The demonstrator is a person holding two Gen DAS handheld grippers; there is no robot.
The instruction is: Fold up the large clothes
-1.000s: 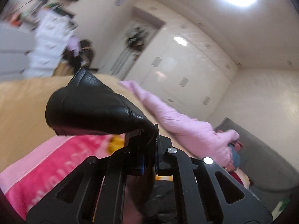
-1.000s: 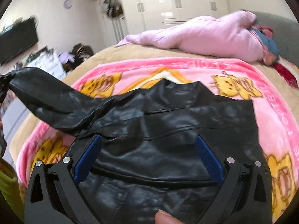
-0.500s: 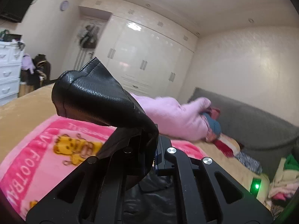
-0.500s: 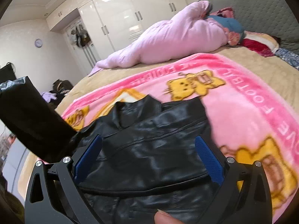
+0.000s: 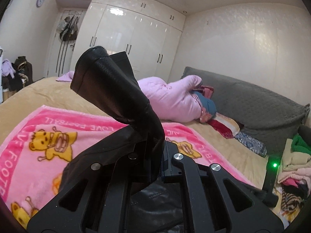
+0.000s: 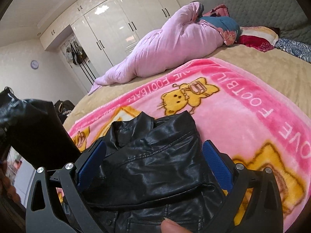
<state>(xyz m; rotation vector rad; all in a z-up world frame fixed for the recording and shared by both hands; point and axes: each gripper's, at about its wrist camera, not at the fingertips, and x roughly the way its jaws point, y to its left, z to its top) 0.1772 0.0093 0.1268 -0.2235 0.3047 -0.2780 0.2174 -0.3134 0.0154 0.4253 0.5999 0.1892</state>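
The left claw (image 5: pixel 162 161) is clamped on the jacket's sleeve (image 5: pixel 116 89), lifted left of the jacket body (image 6: pixel 155 165); the right claw (image 6: pixel 153 167) gapes empty above it.

L gripper (image 5: pixel 162 163) is clamping its jaws tight on a black sleeve (image 5: pixel 116 89), pointing slightly downward. R gripper (image 6: pixel 153 165) is hanging with blue pads (image 6: pixel 217 167) spread wide apart — gripping nothing, angled down more steeply. A fingertip (image 6: pixel 172 226) is showing at the bottom edge of the R view.

Jacket (image 6: pixel 155 155) lies on blanket (image 6: pixel 243 116), quilt (image 6: pixel 171 44) behind.
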